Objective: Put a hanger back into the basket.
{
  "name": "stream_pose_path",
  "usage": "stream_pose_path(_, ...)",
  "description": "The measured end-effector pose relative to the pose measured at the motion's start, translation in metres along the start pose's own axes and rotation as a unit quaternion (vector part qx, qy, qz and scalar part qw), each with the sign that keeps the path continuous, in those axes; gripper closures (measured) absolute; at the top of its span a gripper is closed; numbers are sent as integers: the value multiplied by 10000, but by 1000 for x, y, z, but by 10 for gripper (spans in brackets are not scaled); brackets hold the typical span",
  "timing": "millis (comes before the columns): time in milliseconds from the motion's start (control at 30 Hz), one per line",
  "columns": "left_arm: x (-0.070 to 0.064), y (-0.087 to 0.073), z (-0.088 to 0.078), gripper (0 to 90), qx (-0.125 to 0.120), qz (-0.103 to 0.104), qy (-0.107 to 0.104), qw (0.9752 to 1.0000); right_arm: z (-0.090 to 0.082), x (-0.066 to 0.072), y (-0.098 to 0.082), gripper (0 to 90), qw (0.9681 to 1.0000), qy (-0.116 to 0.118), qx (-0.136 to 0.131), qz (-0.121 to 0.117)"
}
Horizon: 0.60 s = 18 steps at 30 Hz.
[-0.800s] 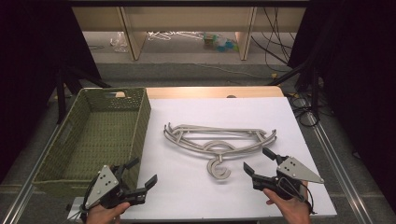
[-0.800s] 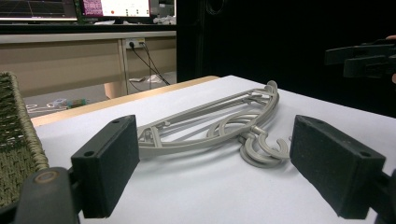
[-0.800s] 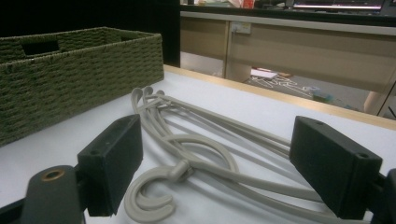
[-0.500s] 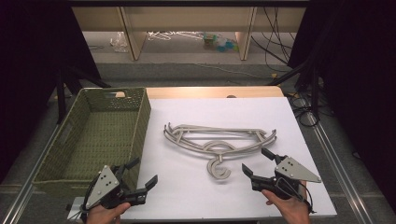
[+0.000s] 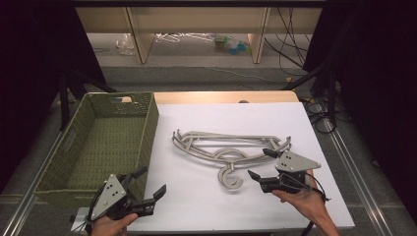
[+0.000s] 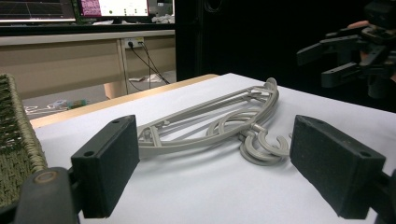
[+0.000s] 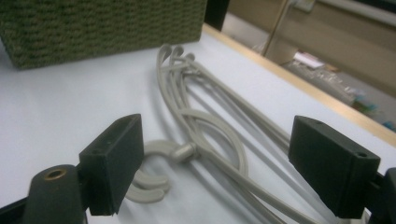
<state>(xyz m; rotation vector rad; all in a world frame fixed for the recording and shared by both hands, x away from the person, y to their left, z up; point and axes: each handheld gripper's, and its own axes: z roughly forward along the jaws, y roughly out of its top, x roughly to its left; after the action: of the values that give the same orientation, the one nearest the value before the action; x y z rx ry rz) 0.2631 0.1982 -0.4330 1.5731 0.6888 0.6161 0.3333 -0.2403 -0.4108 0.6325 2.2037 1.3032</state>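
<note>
High view, left to right: green woven basket [image 5: 105, 142] at the left edge of the white tabletop [image 5: 196, 201]; left tongs [image 5: 152, 191] low beside the basket's near corner, spread wide, nothing between the pads. Grey hangers [image 5: 231, 147] stacked flat mid-tabletop, hooks curling toward the near edge. Right tongs [image 5: 259, 163] just beside those hooks, likewise wide and empty, not touching. Right gripper view: hangers [image 7: 205, 121] on the sheet ahead of the parted pads, hook near the left pad.
</note>
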Motion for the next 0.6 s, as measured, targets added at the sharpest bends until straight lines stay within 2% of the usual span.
stream_pose_path(67, 0, 0, 0, 156, 16, 8, 0, 10000, 8, -8, 4, 233, 9989, 231, 373, -177)
stream_pose_path(100, 0, 0, 0, 156, 25, 16, -3, 10000, 10, -11, 5, 244, 9980, 260, 502, -265)
stream_pose_path(167, 0, -1, 0, 156, 34, 23, -10, 10000, 17, -15, 6, 256, 9961, 373, 710, -366)
stream_pose_path(200, 0, -1, 0, 156, 34, 23, -10, 10000, 17, -15, 6, 256, 9961, 373, 710, -366)
stream_pose_path(233, -1, -1, 0, 156, 41, 38, -17, 10000, 21, -17, 7, 266, 9945, 437, 839, -447)
stream_pose_path(267, -1, 0, 1, 156, 52, 72, -30, 10000, 30, -22, 5, 276, 9902, 425, 1151, -670)
stream_pose_path(300, -1, 0, 1, 156, 52, 72, -30, 10000, 30, -22, 5, 276, 9902, 425, 1151, -670)
stream_pose_path(333, -1, -1, 1, 156, 63, 66, -32, 10000, 40, -27, 3, 285, 9848, 432, 1474, -805)
stream_pose_path(433, -1, -1, 1, 157, 81, 112, -47, 9999, 53, -35, -1, 351, 9783, 402, 1763, -1010)
stream_pose_path(467, -1, -1, 1, 157, 81, 112, -47, 9999, 53, -35, -1, 351, 9783, 402, 1763, -1010)
stream_pose_path(500, -1, -1, 1, 157, 81, 113, -52, 9999, 57, -37, -1, 369, 9750, 388, 1887, -1107)
stream_pose_path(533, -1, -1, 2, 157, 84, 114, -62, 9999, 65, -40, -1, 410, 9673, 361, 2126, -1335)
stream_pose_path(567, -1, -1, 2, 157, 89, 84, -54, 9999, 69, -41, -2, 419, 9640, 372, 2227, -1404)
stream_pose_path(600, -1, -1, 2, 157, 89, 84, -54, 9999, 69, -41, -2, 419, 9640, 372, 2227, -1404)
